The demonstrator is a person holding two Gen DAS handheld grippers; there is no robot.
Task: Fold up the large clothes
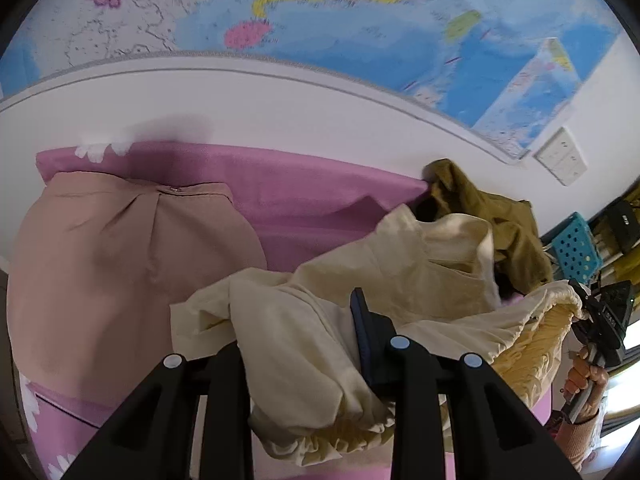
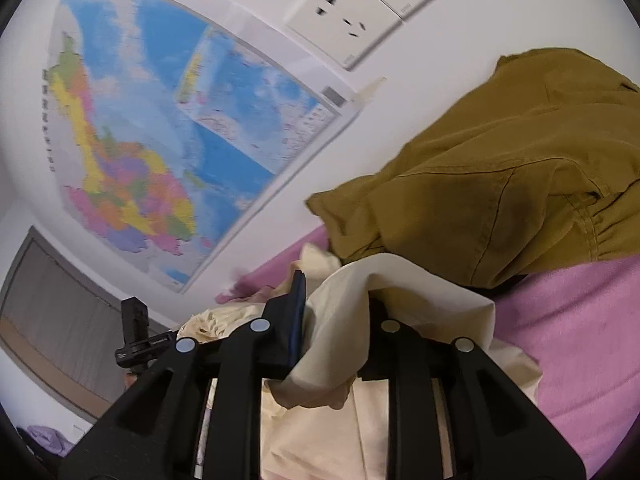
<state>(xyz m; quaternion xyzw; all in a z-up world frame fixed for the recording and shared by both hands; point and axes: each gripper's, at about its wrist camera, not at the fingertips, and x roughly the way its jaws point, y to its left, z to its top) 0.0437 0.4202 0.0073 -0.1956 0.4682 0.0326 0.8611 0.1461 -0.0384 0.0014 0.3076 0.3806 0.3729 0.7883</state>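
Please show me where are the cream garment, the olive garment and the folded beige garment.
cream garment [image 1: 304, 320]: left wrist view, on its bunched middle.
olive garment [image 2: 500, 184]: right wrist view, on its broad front panel.
folded beige garment [image 1: 120, 248]: left wrist view, on its flat top layer.

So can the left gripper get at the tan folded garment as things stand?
Probably not yet. The left gripper is shut on the cream garment, which fills its jaws. The tan garment lies uncovered on the pink sheet to its left, so the path looks free once it lets go.
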